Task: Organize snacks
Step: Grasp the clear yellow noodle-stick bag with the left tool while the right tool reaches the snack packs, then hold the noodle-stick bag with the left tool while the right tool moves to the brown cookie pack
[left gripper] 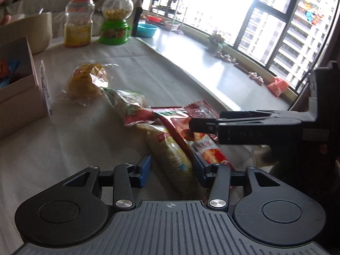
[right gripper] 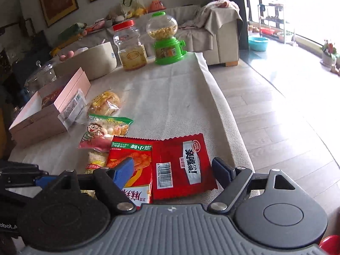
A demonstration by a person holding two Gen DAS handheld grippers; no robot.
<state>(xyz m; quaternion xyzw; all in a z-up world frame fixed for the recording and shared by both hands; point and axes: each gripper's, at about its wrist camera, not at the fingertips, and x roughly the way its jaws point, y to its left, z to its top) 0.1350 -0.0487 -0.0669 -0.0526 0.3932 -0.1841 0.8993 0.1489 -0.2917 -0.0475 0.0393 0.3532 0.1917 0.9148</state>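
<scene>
Several snack packs lie in a row on the cloth-covered table. My left gripper (left gripper: 172, 170) is open, its blue pads on either side of a long pale rice-cracker pack (left gripper: 170, 155), which also shows in the right wrist view (right gripper: 96, 159). My right gripper (right gripper: 174, 170) is open over two red packs: a red spicy-strip pack (right gripper: 131, 163) and a red pack with a barcode (right gripper: 182, 163). Beyond lie a green cartoon pack (right gripper: 106, 129) and a yellow cake in clear wrap (right gripper: 106, 104). An open pink box (right gripper: 53, 110) sits at the left.
At the table's far end stand a red-lidded clear jar (right gripper: 130, 46), a green candy dispenser (right gripper: 166, 40) and a white tub (right gripper: 91, 61). The table's right edge (right gripper: 229, 119) drops to wooden floor. A sofa stands behind. A clear wrapper (right gripper: 72, 108) leans on the box.
</scene>
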